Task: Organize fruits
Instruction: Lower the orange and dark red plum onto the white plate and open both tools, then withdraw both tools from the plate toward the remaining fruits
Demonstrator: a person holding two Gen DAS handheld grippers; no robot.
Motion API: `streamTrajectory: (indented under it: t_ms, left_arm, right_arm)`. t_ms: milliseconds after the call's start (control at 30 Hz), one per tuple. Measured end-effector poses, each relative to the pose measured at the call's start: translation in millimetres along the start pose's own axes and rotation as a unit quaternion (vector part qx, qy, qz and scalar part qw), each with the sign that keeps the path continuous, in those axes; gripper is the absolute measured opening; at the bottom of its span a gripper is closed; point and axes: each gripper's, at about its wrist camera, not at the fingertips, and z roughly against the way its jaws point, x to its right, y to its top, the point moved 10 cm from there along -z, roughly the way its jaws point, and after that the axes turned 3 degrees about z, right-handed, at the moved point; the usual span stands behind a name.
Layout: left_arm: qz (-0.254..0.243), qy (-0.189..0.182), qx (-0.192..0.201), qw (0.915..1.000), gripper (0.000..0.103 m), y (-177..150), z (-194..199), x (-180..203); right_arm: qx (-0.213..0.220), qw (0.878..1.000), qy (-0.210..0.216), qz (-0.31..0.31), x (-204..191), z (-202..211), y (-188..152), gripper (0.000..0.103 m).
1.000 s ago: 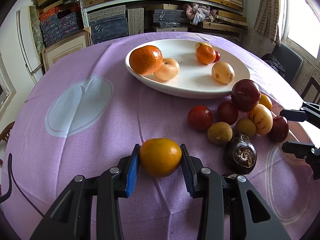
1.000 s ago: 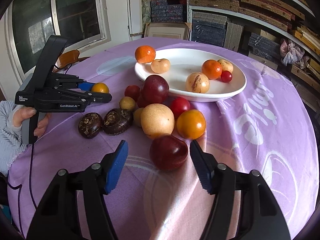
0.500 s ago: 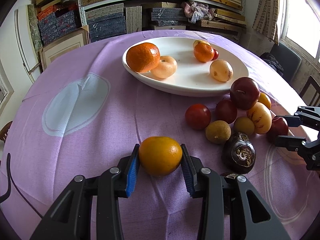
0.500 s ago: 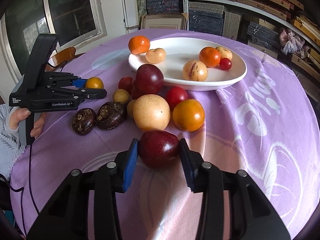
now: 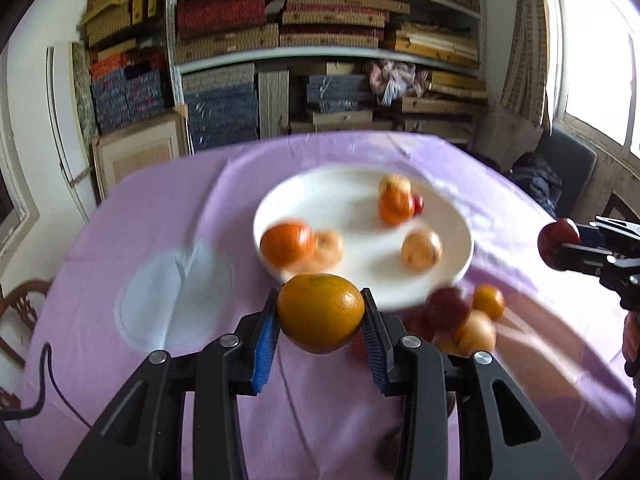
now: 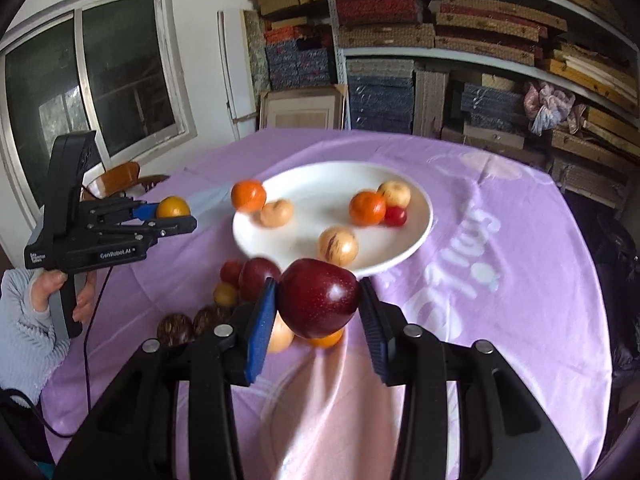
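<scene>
Carrying step: your left claw (image 5: 321, 322) grips the orange (image 5: 321, 312), right claw (image 6: 316, 312) the plum (image 6: 318, 297); next, release both over the plate (image 6: 416, 236) ahead.

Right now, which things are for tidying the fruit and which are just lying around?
For the job:
- orange in the left gripper
- plum in the right gripper
- plate with fruit in it
- loose fruit pile on the cloth

Just lying about:
- shelves of boxes
- chair
- window

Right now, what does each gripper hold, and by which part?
The left gripper clamps the orange by its two sides; the right gripper clamps the dark red plum likewise.
</scene>
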Motion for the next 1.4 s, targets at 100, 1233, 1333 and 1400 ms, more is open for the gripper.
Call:
streamTrajectory:
  t_ms: [100, 1233, 1333, 1400]
  left_arm:
    - [0.004, -0.008, 0.004, 1.0000, 0.039, 29.7, -11.4, 11.2]
    - [0.077, -0.034, -0.055, 0.9949, 0.054, 16.0, -59.0, -40.8]
    - [0.105, -0.006, -0.047, 0.9933, 0.057, 15.9, -73.6, -53.9]
    - [0.117, -0.033, -0.048, 0.9914, 0.057, 14.7, -77.9, -50.3]
  right_arm:
    - [0.030, 0.999, -0.006, -0.016, 14.8, -0.4, 38.8, 0.040]
    - [-0.014, 0.995, -0.004, -0.094, 56.0, -92.7, 17.5, 0.077]
    - [-0.010, 0.995, -0.006, -0.096, 56.6, -91.0, 19.0, 0.077]
    - [-0.008, 0.995, -0.007, -0.096, 57.4, -89.2, 20.6, 0.077]
